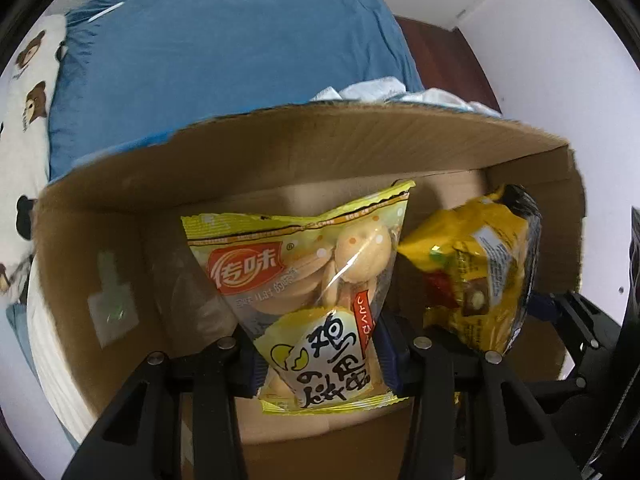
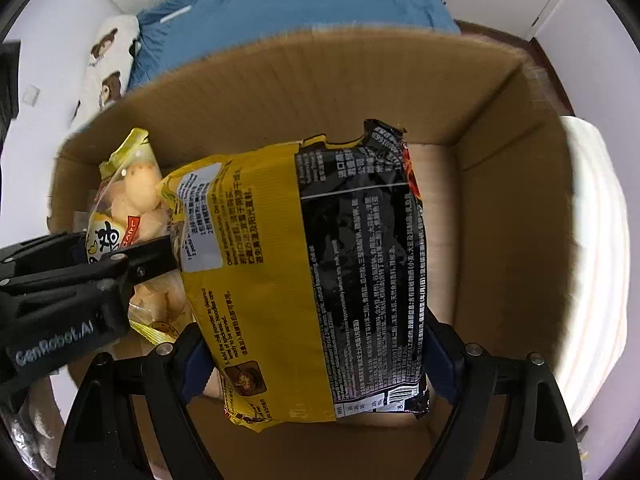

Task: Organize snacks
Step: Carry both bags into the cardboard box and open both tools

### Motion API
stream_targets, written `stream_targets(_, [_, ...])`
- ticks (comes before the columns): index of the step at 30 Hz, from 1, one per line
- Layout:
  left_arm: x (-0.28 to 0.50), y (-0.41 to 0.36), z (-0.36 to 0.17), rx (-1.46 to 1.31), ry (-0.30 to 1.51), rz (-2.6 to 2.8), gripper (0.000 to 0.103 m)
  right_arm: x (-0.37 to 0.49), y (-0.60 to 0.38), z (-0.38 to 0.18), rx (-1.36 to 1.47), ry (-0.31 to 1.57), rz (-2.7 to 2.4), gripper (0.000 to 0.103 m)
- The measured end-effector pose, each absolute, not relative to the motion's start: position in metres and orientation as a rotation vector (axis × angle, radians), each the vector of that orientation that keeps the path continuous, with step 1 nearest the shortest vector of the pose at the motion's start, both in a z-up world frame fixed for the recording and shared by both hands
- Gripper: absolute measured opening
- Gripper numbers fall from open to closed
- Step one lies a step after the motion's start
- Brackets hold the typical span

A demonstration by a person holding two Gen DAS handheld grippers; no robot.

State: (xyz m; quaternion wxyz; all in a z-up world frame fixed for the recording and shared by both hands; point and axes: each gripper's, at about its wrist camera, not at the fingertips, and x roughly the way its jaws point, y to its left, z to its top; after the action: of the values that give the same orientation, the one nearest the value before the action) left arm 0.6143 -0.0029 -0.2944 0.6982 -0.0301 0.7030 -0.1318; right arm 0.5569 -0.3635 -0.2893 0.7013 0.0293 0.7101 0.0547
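Note:
My left gripper is shut on a yellow-and-clear bag of round biscuits and holds it inside an open cardboard box. My right gripper is shut on a yellow-and-black instant noodle packet and holds it in the same box. The two packs hang side by side. The noodle packet shows at the right in the left wrist view. The biscuit bag and the left gripper's black arm show at the left in the right wrist view.
The box stands beside a bed with a blue duvet and a white bear-print pillow. White cloth lies right of the box. White walls and a dark wooden floor lie behind.

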Motion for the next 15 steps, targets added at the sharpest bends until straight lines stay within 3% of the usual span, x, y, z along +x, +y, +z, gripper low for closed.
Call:
stream_targets(7, [0.63, -0.005, -0.306, -0.093, 1.589, -0.289, 0.044, 0.589, -0.359, -0.321, 0.073, 1.648, 0.129, 0.088])
stream_targets(11, [0.631, 0.0, -0.297, -0.109, 1.545, -0.275, 0.08, 0.609, -0.351, -0.329, 0.039, 1.647, 0.118, 0.097])
stream_targets(15, [0.63, 0.006, -0.285, -0.148, 1.502, -0.27, 0.083, 0.609, -0.356, -0.316, 0.055, 1.614, 0.133, 0.099])
